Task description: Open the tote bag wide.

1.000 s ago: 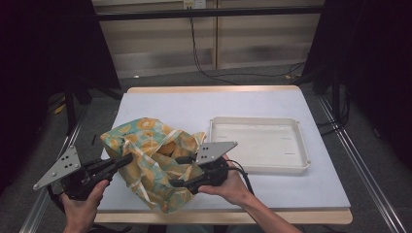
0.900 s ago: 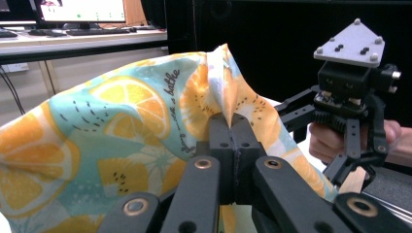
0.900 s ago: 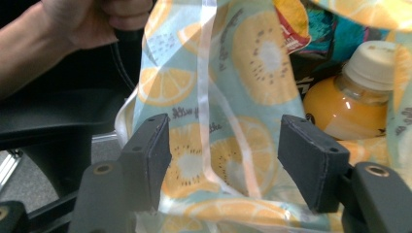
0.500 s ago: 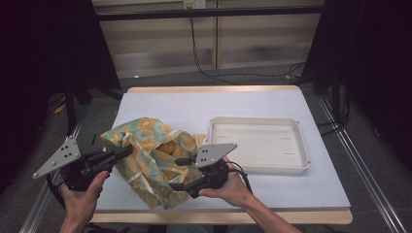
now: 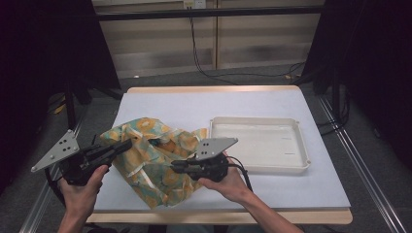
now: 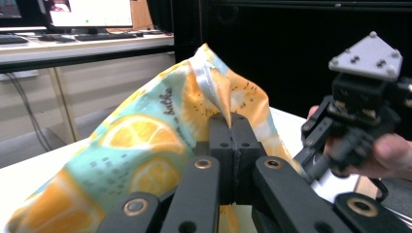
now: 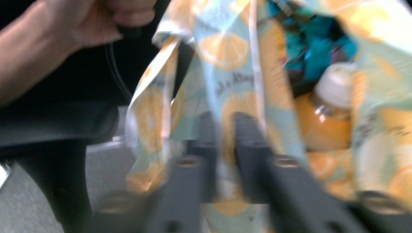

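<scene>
A cloth bag [image 5: 145,155] printed with lemon slices lies crumpled at the front left of the white table. My left gripper [image 5: 127,143] is shut on its left edge, and the left gripper view has the fabric [image 6: 145,141] pinched between the closed jaws [image 6: 232,124]. My right gripper [image 5: 175,166] reaches in from the right. Its jaws have just been closing and now pinch a fold of the bag [image 7: 233,63] at their tips [image 7: 225,121]. Through the bag's opening I see an orange bottle [image 7: 320,121] with a white cap and something teal [image 7: 311,43].
A shallow white tray [image 5: 301,141] sits on the table to the right of the bag, just beyond my right hand. The far half of the table top [image 5: 204,104] is bare. Dark frame posts stand at both sides.
The right gripper's jaws have closed onto the bag's fabric. The left gripper has edged up slightly, still holding the bag's edge.
</scene>
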The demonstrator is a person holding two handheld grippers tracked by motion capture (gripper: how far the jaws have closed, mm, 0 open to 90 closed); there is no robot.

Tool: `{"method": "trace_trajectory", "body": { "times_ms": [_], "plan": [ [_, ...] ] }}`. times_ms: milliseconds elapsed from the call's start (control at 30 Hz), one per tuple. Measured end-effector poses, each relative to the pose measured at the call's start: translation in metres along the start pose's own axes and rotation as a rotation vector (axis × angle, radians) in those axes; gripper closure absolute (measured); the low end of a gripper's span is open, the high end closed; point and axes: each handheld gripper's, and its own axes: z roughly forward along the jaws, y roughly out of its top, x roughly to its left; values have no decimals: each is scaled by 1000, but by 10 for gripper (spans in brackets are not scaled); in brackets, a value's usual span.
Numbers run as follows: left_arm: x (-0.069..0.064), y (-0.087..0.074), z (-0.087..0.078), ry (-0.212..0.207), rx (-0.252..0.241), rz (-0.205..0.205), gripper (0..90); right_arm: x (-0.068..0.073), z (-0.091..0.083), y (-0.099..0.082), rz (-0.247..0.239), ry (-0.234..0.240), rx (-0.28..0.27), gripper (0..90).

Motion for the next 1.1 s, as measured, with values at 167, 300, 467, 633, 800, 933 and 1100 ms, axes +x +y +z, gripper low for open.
{"method": "trace_trajectory", "body": {
  "times_ms": [167, 300, 467, 633, 800, 933, 1100],
  "plan": [
    [5, -1, -11, 9, -10, 0, 900, -23, -8, 10, 19, -79, -44, 900],
    [9, -3, -19, 21, -2, -6, 900, -40, -12, 19, 29, -128, -63, 900],
    [15, -7, -30, 56, -3, -15, 900, -55, -11, 31, 45, -165, -103, 900],
    [22, -10, -41, 87, 4, -15, 900, -66, 2, 44, 58, -159, -116, 900],
    [28, -10, -54, 109, 6, -27, 900, -73, 14, 58, 48, -162, -131, 900],
    [34, -12, -62, 137, -26, -55, 900, -80, 26, 68, 53, -164, -142, 900],
    [46, -16, -68, 150, -26, -75, 900, -82, 35, 77, 44, -166, -145, 900]
  ]
}}
